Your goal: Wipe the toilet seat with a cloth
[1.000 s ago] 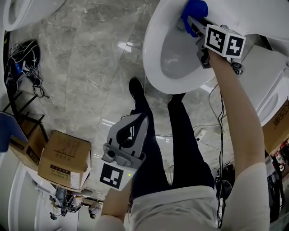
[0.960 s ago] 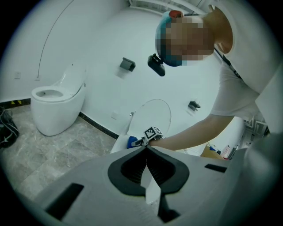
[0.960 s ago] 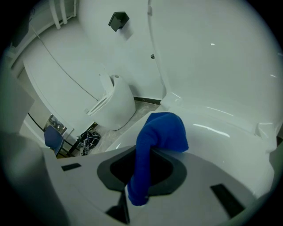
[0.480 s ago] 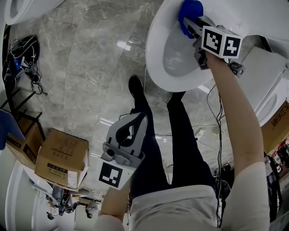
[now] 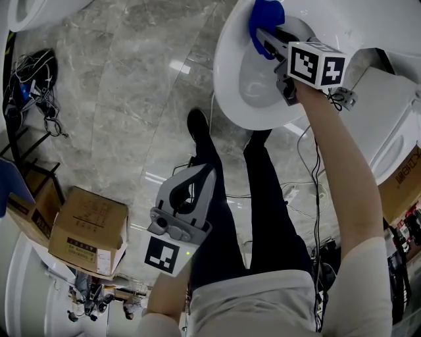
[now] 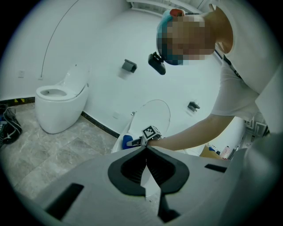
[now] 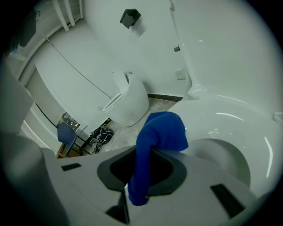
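Over the last second the right gripper point(image 5: 264, 34) has carried the blue cloth point(image 5: 266, 14) a little leftward along the far curve of the toilet seat point(image 5: 227, 79). The left gripper point(image 5: 200, 179) has not moved. I read this as a wiping stroke under way, working round the rim towards its left side, with the near arc probably still to cover.

The right jaws are clamped on the cloth. A bunched wad bulges out past their tips, and a tail hangs back between them towards the camera. In the right gripper view the white seat lies just beyond and under the wad, and the bowl opening sits to the right of the jaws. Whether the wad presses firmly on the seat or only brushes it I cannot tell.

The right arm point(image 5: 335, 151) reaches nearly straight forward, with the wrist over the bowl and the marker cube point(image 5: 316, 64) facing up. The left gripper hangs low beside the person's thigh, its jaws closed tip to tip on nothing. It points towards the toilet, which shows well beyond its tips
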